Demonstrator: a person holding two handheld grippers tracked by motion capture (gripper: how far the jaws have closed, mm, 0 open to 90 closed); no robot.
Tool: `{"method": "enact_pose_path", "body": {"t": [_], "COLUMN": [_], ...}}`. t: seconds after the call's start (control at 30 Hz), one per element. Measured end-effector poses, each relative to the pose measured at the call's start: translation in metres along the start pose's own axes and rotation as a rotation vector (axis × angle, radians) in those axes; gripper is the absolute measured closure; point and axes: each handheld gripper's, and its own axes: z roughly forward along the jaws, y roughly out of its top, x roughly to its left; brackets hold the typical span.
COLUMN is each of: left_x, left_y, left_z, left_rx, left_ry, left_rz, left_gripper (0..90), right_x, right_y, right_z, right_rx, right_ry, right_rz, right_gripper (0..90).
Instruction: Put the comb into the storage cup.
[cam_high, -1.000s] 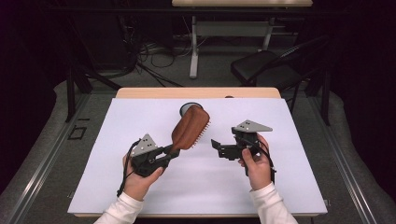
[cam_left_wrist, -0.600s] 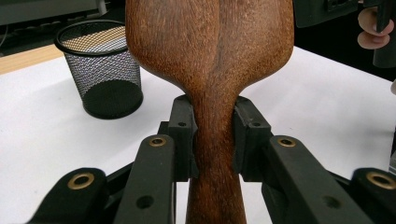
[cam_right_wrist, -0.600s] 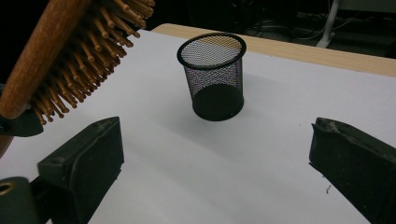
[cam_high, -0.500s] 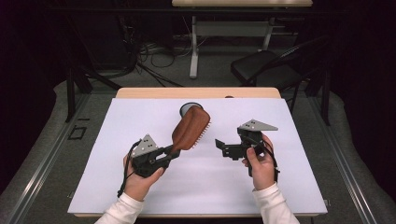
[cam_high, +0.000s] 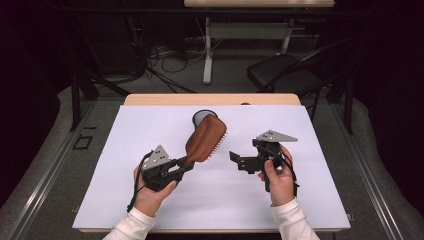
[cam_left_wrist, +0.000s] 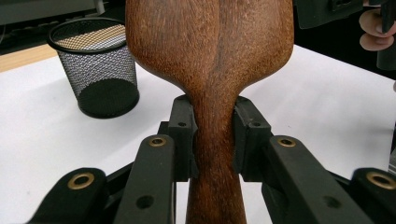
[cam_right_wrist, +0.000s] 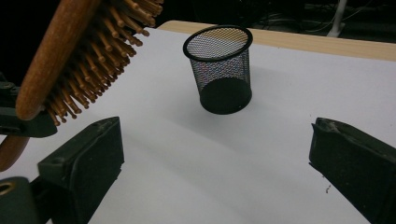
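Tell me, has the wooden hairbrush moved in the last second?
No. The hairbrush sits just below the mesh cup, as before, clamped by the left gripper.

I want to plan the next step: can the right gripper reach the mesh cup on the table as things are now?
Probably yes. The right gripper is open and holds nothing, and bare table lies between it and the mesh cup. The hairbrush, held in the left gripper, stays off to one side.
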Motion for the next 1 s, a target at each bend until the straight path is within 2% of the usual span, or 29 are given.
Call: {"method": "enact_pose_path", "body": {"t": [0.17, 0.4, 0.57, 0.77, 1.0], "left_x": [-0.001, -0.0031, -0.0039, -0.005, -0.0063], "left_y": [-0.0006, -0.0016, -0.0023, -0.0029, -0.0035], "left_z": [0.0007, 0.0022, 0.0036, 0.0049, 0.006], "left_rx": [0.001, 0.004, 0.006, 0.005, 0.006], "left_ry": [-0.002, -0.002, -0.008, -0.011, -0.009], "left_rz": [0.003, 0.006, 0.009, 0.011, 0.015], "left_gripper": [72.0, 72.0, 72.0, 72.0, 72.0], "right_x": [0.003, 0.0045, 0.004, 0.0065, 0.0095], "right_y": [-0.0002, 0.0012, 0.0025, 0.0019, 0.0018], "right_z": [-0.0004, -0.0049, -0.0063, -0.0044, -0.0047], "right_rx": [-0.002, -0.018, -0.007, 0.019, 0.015], "right_ry": [0.017, 0.073, 0.099, 0.107, 0.134], "right_rz": [0.012, 0.033, 0.067, 0.071, 0.081], "right_gripper": [2.7, 2.6, 1.9, 1.9, 1.9]}}
